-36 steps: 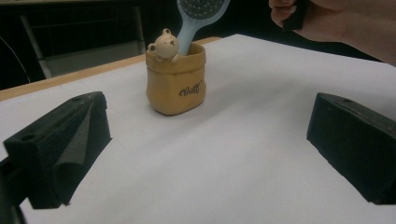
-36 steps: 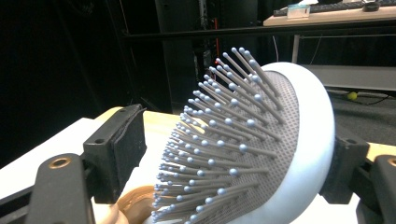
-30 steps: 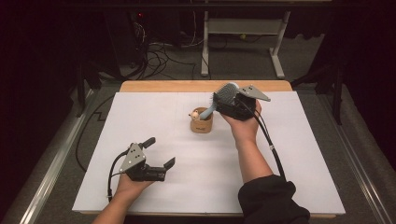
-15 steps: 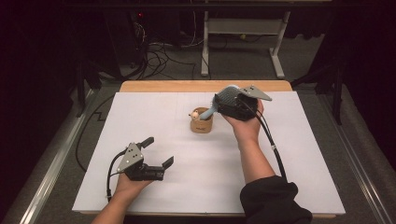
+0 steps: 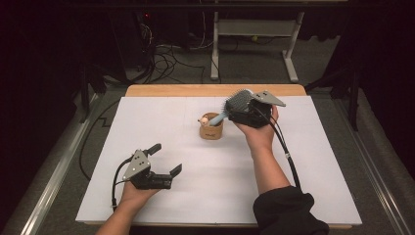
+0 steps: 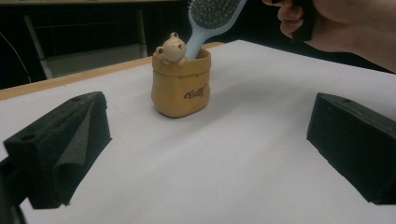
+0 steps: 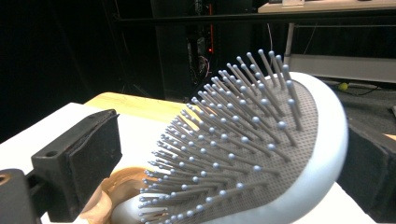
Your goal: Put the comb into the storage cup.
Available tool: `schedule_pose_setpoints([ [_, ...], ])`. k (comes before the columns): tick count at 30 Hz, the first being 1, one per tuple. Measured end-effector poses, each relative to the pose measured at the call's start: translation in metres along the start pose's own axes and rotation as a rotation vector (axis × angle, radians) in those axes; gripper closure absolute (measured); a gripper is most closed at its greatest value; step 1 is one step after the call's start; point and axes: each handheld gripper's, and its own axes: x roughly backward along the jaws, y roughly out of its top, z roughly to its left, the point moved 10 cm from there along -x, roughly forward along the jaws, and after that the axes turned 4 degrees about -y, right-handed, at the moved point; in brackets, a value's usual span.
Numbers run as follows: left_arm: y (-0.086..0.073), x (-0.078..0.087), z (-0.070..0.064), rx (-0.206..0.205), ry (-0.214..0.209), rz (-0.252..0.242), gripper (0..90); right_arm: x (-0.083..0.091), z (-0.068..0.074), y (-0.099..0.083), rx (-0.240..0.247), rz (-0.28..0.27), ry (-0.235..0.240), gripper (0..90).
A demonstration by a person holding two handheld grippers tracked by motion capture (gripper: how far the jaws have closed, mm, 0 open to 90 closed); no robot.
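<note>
The right gripper (image 5: 243,108) has its fingers around the head of the brush (image 5: 234,104), whose handle stands tilted in the pot (image 5: 211,129) — probably to keep it upright. The left gripper (image 5: 165,159) rests wide open near the desk (image 5: 303,161) front edge — much free room around.
</note>
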Motion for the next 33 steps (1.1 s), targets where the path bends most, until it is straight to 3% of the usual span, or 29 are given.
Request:
schedule_pose_setpoints([
  [17,0.000,0.000,0.003,0.006,0.004,0.007,0.7,0.026,-0.001,-0.002,0.043,-0.007,0.010,0.4],
  [33,0.003,0.001,0.013,-0.003,0.033,0.011,0.8,0.054,-0.008,-0.064,0.107,0.065,0.016,0.5],
])
